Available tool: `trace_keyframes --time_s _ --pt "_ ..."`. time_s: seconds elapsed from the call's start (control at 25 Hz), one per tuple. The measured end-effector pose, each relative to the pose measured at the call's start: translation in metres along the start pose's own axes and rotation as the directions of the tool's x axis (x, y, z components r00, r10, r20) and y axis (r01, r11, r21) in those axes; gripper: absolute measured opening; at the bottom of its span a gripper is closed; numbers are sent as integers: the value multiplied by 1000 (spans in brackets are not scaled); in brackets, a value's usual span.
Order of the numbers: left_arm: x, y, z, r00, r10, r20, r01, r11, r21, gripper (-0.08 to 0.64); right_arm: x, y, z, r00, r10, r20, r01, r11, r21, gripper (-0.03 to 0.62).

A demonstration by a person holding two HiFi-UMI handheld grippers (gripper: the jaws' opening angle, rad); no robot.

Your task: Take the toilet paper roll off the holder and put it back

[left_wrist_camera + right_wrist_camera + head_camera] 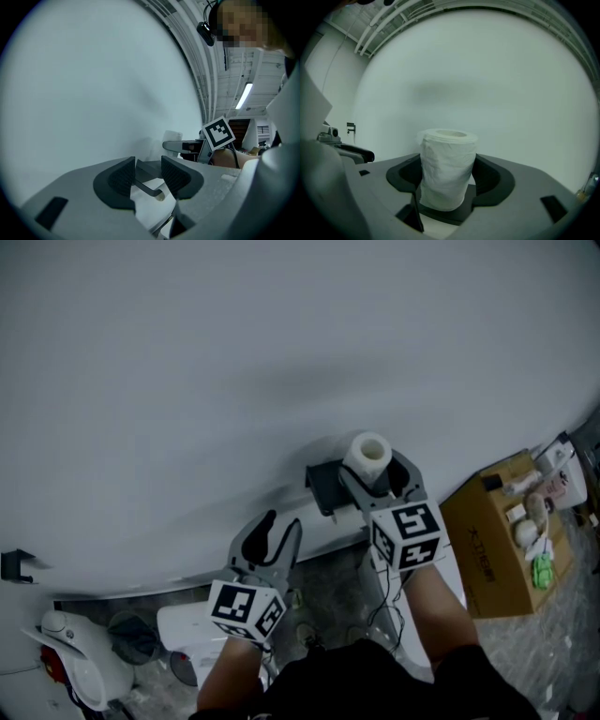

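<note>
A pale wall is faced, and a black holder is seen fixed near its lower edge. The fingers of the right gripper are closed on the toilet paper roll, which is held upright at the holder's right end. The left gripper is held left of the holder, its fingers parted with nothing gripped between them.

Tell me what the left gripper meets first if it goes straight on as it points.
Probably the white wall: nothing shows between it and the left gripper, whose jaws stand open. Depth is unclear.
</note>
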State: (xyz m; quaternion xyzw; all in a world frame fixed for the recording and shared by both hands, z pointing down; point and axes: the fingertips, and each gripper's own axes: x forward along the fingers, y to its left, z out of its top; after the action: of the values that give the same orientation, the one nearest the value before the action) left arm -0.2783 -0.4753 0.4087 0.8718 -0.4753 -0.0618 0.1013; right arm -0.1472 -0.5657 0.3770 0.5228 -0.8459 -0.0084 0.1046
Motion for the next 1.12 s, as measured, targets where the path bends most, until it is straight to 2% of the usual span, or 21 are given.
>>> trace_keyframes --time_s 0.44,0.68,1.12 --pt "16 -22 -9 998 -51 -27 51 999 7 163 -37 -20 -2 999 -8 38 5 997 78 307" --pt "24 -52 -10 997 -68 -30 69 997 31 163 -65 -39 -10 999 -7 45 2 995 104 307" --pt "35 -135 -11 1000 6 -16 -5 998 60 163 -140 -80 -27 993 91 69 -98 988 120 307"
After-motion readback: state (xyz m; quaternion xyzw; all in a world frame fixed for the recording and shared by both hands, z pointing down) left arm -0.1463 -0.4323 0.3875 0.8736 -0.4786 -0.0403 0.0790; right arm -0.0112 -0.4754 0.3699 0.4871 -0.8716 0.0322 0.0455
